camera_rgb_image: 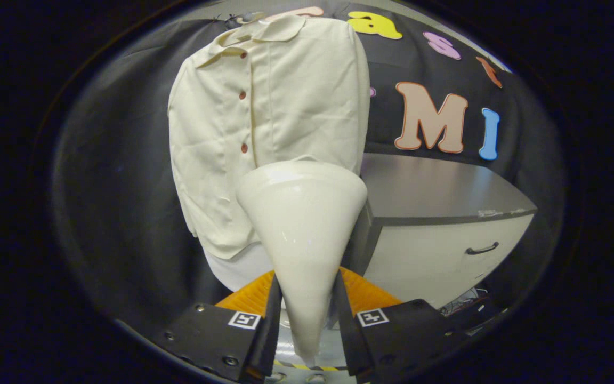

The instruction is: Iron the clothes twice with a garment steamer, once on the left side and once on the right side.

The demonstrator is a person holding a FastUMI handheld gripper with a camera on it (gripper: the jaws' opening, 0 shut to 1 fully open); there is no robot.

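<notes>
Gripper view. Fingers [274,312]: I have both pressed against the narrow lower end of the steamer [303,224], one on each side, clamped on it. Each finger block carries a square printed marker on its top face.

Steamer: pale, glossy, cone-shaped body, widening away from the fingers to a broad rounded head. The head stands upright ahead of the fingers and sits in front of the shirt's lower half, on the side right of the button row; I cannot tell whether it touches the cloth.

Shirt [264,122]: cream, collared, hanging beyond the steamer against the dark cloth wall. A vertical row of small reddish buttons [242,95] runs down its front, left of the steamer head. Creases show on the sleeve and lower panel left of the buttons. A whiter layer shows below its hem.

Cabinet [445,234]: to the right of the shirt, grey top, pale front with a dark drawer handle [482,248]. Loose wires lie near its base.
</notes>
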